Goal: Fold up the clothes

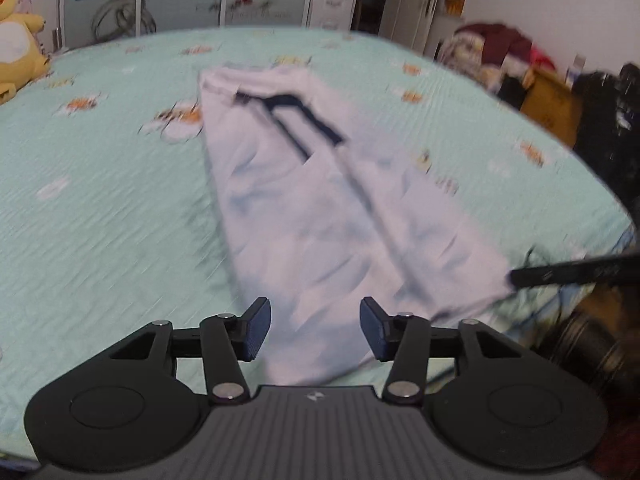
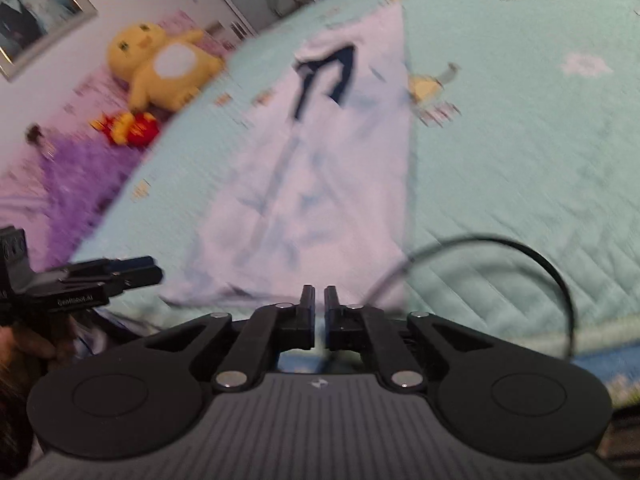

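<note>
Lengthwise, white garment (image 1: 320, 200) runs away across the bed (image 1: 100, 200) from both tools: left gripper (image 1: 312, 330) agape, empty, at its near hem; right gripper (image 2: 319, 312) nearly closed, grip unclear.

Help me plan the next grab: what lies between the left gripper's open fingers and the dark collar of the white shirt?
Only the white shirt's own folded body; nothing else lies between the left gripper and the dark collar, as the left wrist view shows.

- The garment (image 1: 320, 216) is showing pale white with a dark navy trim band (image 1: 298, 120);
- the bedspread (image 1: 100, 208) is showing mint green with orange-and-white cartoon prints;
- the plush toy (image 2: 160, 68) is showing yellow with a white belly;
- the rug (image 2: 84, 176) is showing purple.
</note>
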### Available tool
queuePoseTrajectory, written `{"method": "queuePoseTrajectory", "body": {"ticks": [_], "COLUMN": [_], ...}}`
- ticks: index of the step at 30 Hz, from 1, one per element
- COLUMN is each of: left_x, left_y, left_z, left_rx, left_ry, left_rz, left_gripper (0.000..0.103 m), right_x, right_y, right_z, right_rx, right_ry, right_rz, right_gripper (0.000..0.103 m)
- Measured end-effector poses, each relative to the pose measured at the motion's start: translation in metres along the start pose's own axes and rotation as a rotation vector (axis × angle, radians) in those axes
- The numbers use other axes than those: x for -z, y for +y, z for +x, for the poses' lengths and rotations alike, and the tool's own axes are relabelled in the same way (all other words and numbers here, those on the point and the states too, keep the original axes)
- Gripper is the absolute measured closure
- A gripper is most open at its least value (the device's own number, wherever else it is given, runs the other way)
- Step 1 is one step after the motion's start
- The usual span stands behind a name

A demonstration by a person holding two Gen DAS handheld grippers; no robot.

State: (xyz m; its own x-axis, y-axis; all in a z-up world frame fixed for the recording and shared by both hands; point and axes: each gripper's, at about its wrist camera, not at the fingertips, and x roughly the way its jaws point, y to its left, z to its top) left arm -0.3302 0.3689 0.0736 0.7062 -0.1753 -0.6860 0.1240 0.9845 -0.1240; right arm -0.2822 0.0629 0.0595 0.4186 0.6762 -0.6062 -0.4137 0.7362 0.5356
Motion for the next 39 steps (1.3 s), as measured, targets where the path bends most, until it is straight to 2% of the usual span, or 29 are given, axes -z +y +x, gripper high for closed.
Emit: {"method": "queuePoseTrajectory", "body": {"ticks": [1, 3, 5, 7, 8, 12, 13, 14, 16, 17, 21, 27, 33, 36, 39], "left_x": [0.002, 0.014, 0.019, 0.016, 0.014, 0.007, 0.006, 0.008, 0.014, 0.015, 0.014, 0.013, 0.013, 0.013, 0.013], "left_y": [-0.006, -0.014, -0.023, -0.03, -0.033, -0.04, -0.042, -0.043, -0.046, -0.047, -0.049, -0.05, -0.05, -0.049, -0.049], "left_z": [0.012, 0.038, 0.041, 0.038, 0.036, 0.035, 0.037, 0.041, 0.046, 0.046, 0.045, 0.047, 0.048, 0.049, 0.049], "left_rx": [-0.01, -0.036, -0.077, -0.099, -0.109, -0.125, -0.134, -0.14, -0.152, -0.159, -0.171, -0.18, -0.178, -0.177, -0.179], "left_ry": [0.032, 0.154, 0.155, 0.167, 0.173, 0.176, 0.184, 0.197, 0.211, 0.208, 0.209, 0.217, 0.219, 0.218, 0.218], "left_rz": [0.011, 0.031, 0.059, 0.058, 0.057, 0.027, 0.018, 0.012, 0.01, 0.012, 0.011, 0.002, -0.001, -0.002, -0.006], "left_gripper": [0.036, 0.036, 0.034, 0.034, 0.034, 0.034, 0.033, 0.033, 0.03, 0.029, 0.029, 0.027, 0.026, 0.024, 0.023], "right_x": [-0.002, -0.002, 0.005, 0.01, 0.011, 0.005, 0.002, 0.0, 0.001, 0.003, 0.006, -0.011, 0.007, 0.009, -0.002], "right_y": [0.001, -0.002, -0.014, -0.019, -0.016, -0.003, -0.002, -0.003, -0.01, -0.014, -0.01, 0.021, 0.005, 0.012, 0.025], "right_z": [0.004, 0.018, 0.03, 0.022, 0.016, -0.002, -0.003, -0.001, 0.01, 0.016, 0.009, -0.005, 0.024, 0.018, 0.008], "right_rx": [0.0, 0.017, 0.035, 0.01, 0.012, 0.024, 0.028, 0.037, 0.087, 0.106, 0.084, 0.044, 0.081, 0.073, 0.048], "right_ry": [-0.004, 0.021, 0.068, 0.062, 0.054, -0.026, -0.041, -0.05, -0.028, -0.006, -0.012, -0.087, 0.025, 0.025, -0.03], "right_rz": [-0.003, 0.006, 0.055, 0.101, 0.086, 0.011, 0.008, 0.011, 0.006, 0.007, 0.016, -0.076, -0.014, -0.014, -0.044], "right_gripper": [0.098, 0.097, 0.103, 0.102, 0.099, 0.096, 0.091, 0.079, 0.07, 0.073, 0.072, 0.072, 0.073, 0.072, 0.072]}}
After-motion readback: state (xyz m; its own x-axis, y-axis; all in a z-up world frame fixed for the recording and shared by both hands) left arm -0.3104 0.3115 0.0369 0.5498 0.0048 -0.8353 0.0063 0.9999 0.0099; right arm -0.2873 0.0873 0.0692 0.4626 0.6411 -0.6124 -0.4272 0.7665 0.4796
